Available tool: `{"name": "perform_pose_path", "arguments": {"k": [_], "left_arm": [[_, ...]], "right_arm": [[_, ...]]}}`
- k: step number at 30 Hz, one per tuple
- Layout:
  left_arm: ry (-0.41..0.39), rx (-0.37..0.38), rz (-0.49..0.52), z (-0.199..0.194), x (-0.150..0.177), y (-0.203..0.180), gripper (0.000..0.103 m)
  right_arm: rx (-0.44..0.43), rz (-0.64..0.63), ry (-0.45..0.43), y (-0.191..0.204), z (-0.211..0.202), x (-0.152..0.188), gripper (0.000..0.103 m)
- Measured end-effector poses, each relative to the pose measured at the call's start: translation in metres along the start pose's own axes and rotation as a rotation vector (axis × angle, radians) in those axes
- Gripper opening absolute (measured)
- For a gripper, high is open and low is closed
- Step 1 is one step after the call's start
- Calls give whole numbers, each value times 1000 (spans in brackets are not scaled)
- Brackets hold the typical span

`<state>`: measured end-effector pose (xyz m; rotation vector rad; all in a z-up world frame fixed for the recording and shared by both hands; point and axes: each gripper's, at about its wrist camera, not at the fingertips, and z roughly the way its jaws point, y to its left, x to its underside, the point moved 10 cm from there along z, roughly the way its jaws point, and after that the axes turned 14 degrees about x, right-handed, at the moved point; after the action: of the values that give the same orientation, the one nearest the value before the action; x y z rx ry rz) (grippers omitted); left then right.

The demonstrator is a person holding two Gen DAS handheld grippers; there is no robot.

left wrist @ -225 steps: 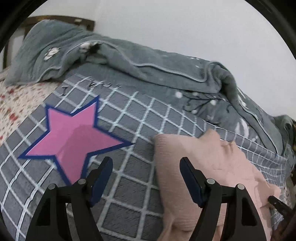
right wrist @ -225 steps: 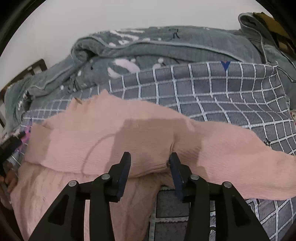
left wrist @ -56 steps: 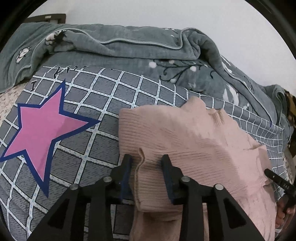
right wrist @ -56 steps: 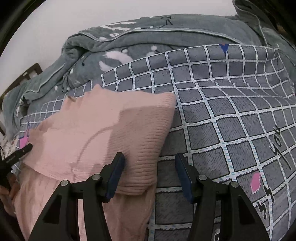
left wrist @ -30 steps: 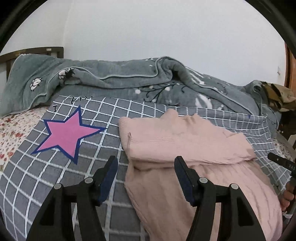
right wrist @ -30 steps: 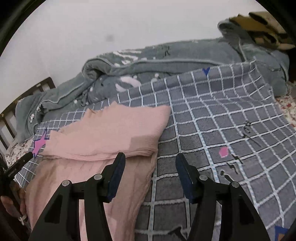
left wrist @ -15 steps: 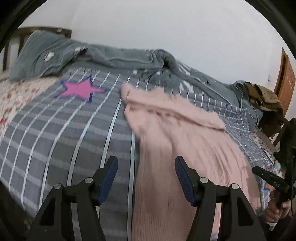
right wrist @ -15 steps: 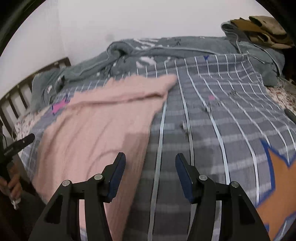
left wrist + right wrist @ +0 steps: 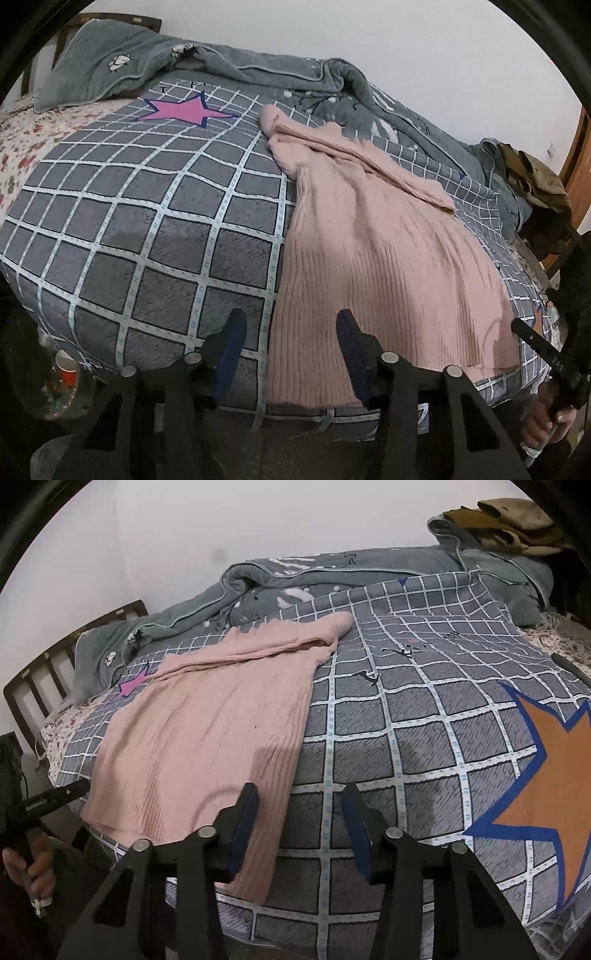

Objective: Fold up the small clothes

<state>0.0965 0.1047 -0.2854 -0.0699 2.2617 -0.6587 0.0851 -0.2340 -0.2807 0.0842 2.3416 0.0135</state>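
A pink ribbed sweater (image 9: 373,251) lies flat on the grey checked quilt (image 9: 155,229), both sleeves folded across its top. Its hem reaches the near edge of the bed. My left gripper (image 9: 290,349) hovers at the hem's left corner; its jaws are closing, with knit between them but not pinched. My right gripper (image 9: 301,825) is at the hem's right corner of the sweater (image 9: 207,738); its jaws are also closing, with the sweater's edge just inside the left finger (image 9: 243,823) and not pressed.
A grey blanket (image 9: 258,70) is heaped along the wall. The quilt bears a pink star (image 9: 181,110) and an orange star (image 9: 546,760). Brown clothes (image 9: 506,517) sit at the far right, a wooden headboard (image 9: 40,679) at the left. A red cup (image 9: 66,373) stands on the floor.
Both grippers drew back from the folded sleeves to the sweater's near hem at the bed edge and came lower. Their jaws have narrowed.
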Motion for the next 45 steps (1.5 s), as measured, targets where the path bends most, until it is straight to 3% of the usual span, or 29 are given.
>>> {"name": "perform_pose_path", "arguments": {"k": [9, 15, 18, 20, 24, 30, 33, 35, 45], "left_arm": [[15, 1, -43, 8, 4, 4, 37], [20, 4, -45, 9, 5, 5, 13], [-4, 5, -41, 5, 2, 4, 9], [-32, -6, -35, -3, -2, 6, 8], [-62, -15, -74, -12, -5, 17, 7], [-7, 39, -84, -5, 1, 11, 8], [8, 28, -67, -2, 2, 8, 20], [16, 15, -58, 0, 4, 8, 33], [38, -20, 1, 8, 7, 0, 39]], "right_arm": [[47, -65, -29, 11, 4, 2, 46], [55, -82, -26, 18, 5, 4, 45], [39, -85, -18, 21, 6, 4, 33], [38, -95, -23, 23, 4, 5, 16], [39, -88, -26, 20, 2, 5, 16], [11, -91, -16, 21, 1, 5, 19], [-5, -91, -4, 24, 2, 6, 27], [-14, -91, 1, 26, 2, 7, 29], [-25, -108, 27, 31, 5, 13, 33]]}}
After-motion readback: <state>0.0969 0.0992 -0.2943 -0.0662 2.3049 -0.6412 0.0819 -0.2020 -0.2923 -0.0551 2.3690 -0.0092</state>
